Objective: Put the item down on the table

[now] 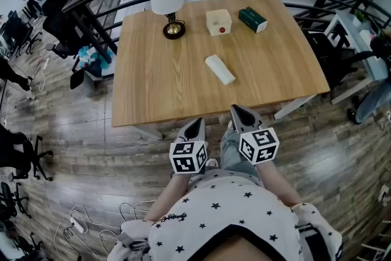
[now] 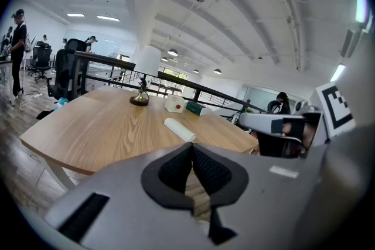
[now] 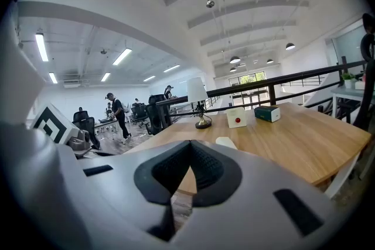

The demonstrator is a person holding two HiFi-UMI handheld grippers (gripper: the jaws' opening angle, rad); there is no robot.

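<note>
The left tongs (image 1: 197,124) and right tongs (image 1: 239,112) are clenched on nothing. The white item (image 1: 219,69) lies on the desk (image 1: 153,88) ahead of them; a careless push forward could knock it.

Nothing to read here, not one word or number. The left gripper (image 1: 198,124) carries a marker cube (image 1: 188,156) of black-and-white squares and the right gripper (image 1: 238,112) has one too, but those are patterns, not letters. On the desk (image 1: 153,88), the green box (image 1: 252,19) may bear print, far too small to make out. The white box (image 1: 219,22) shows only a red dot.
</note>
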